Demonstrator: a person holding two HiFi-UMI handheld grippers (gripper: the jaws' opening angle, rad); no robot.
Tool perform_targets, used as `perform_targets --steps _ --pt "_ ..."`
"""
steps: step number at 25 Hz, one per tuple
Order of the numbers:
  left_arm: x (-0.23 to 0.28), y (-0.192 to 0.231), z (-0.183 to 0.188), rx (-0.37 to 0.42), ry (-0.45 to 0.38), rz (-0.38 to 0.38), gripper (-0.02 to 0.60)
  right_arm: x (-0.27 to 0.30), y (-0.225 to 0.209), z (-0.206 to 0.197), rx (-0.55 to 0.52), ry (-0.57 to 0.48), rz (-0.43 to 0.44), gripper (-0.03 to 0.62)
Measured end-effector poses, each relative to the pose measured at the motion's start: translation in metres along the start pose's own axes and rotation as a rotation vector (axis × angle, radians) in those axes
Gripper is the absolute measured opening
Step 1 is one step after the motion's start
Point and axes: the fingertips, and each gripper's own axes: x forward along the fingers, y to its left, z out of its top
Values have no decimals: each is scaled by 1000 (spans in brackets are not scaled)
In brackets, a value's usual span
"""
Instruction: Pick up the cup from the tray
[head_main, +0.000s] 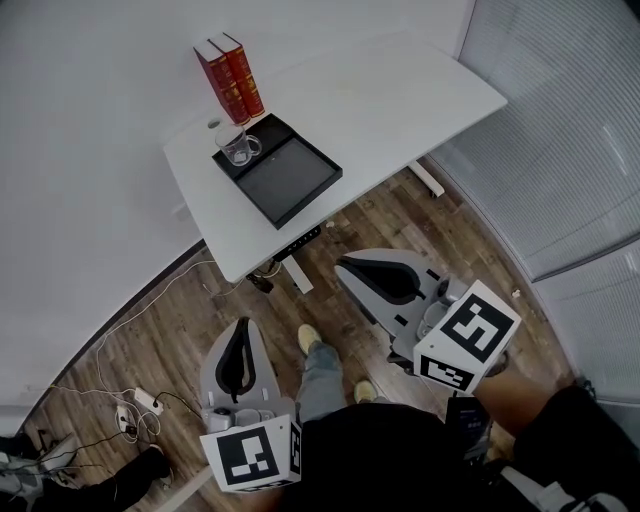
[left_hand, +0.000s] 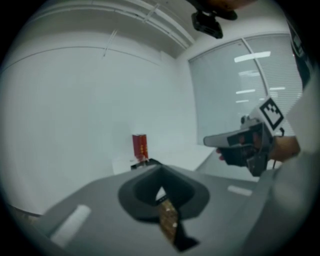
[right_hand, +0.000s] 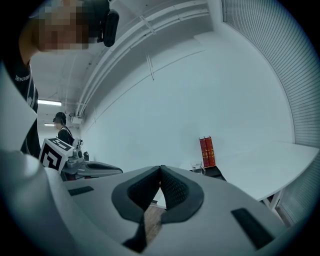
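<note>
A white table (head_main: 380, 100) stands against the wall, with slatted window blinds (head_main: 560, 130) to its right. Two red books (head_main: 232, 80) stand upright on it, side by side, just behind the far corner of a black tray (head_main: 296, 178). The tray lies at an angle near the table's front left edge. Below the table, loose cables (head_main: 110, 340) run across the wooden floor (head_main: 440, 230) to a white power strip (head_main: 145, 401) at the left. The person's jeans leg (head_main: 322, 375) and shoes (head_main: 310, 338) show between the two tools.

The cup (head_main: 238, 146), a clear glass one with a handle, sits upright inside the tray, in the corner nearest the books; the rest of the tray is bare.

Both grippers are held low over the floor, short of the table's edge and well apart from the cup, their tips aimed toward the table. The left gripper (head_main: 242, 323) has its jaws pressed together on nothing, and in its own view the books (left_hand: 139, 146) stand far ahead. The right gripper (head_main: 343, 266) also has its pads closed tip to tip and empty. In the right gripper view, the cup (right_hand: 198, 169) appears small beyond the jaws, up and to the right of them, beside the books (right_hand: 207, 151).
</note>
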Motion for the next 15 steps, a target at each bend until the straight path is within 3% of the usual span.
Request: perform_targets --steps 15 --pt "52 48 18 -27 -6 -24 2 60 -26 20 -7 36 -31 14"
